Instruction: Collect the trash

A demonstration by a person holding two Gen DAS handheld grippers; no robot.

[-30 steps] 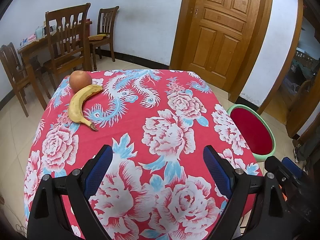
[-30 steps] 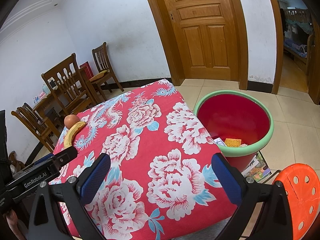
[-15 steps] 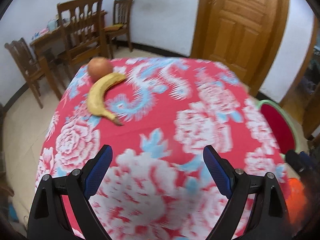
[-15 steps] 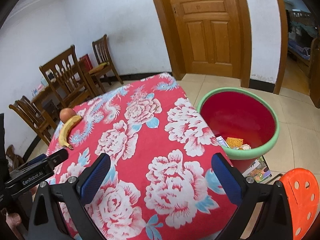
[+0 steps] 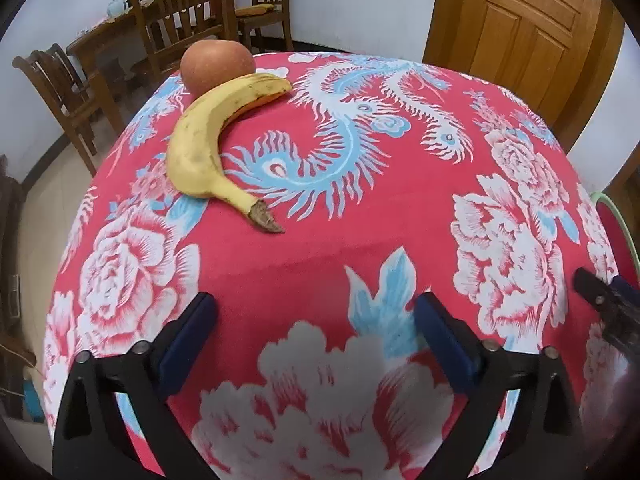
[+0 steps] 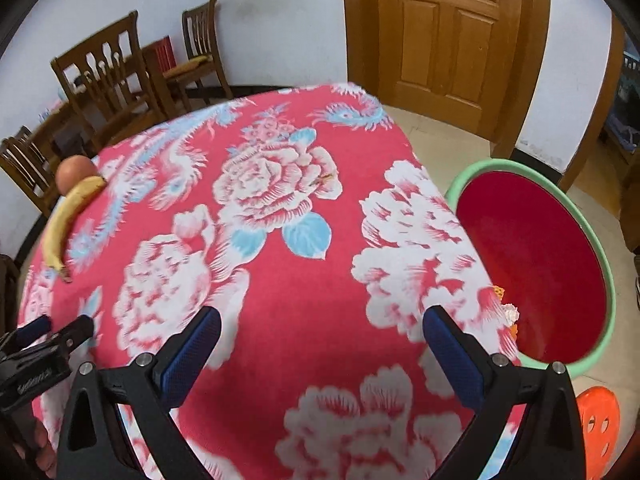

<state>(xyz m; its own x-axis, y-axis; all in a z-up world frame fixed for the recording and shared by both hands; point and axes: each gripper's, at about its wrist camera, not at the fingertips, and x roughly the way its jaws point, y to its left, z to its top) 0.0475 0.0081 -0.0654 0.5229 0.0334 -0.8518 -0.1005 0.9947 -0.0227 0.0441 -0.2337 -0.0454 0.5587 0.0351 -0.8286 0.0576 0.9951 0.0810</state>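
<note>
With nothing between them, the left gripper (image 5: 316, 320), its jaws just opened wider, and the gaping right gripper (image 6: 320, 334) approached the banana (image 5: 212, 136) beside the apple (image 5: 218, 65); next likely straddling it, bin (image 6: 552, 364) rightward.

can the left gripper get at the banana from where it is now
Probably yes. The left gripper is open with nothing between its jaws, having just been opening, and only bare tablecloth lies between it and the banana. The apple touches the banana's far end, not the near stem side.
</note>
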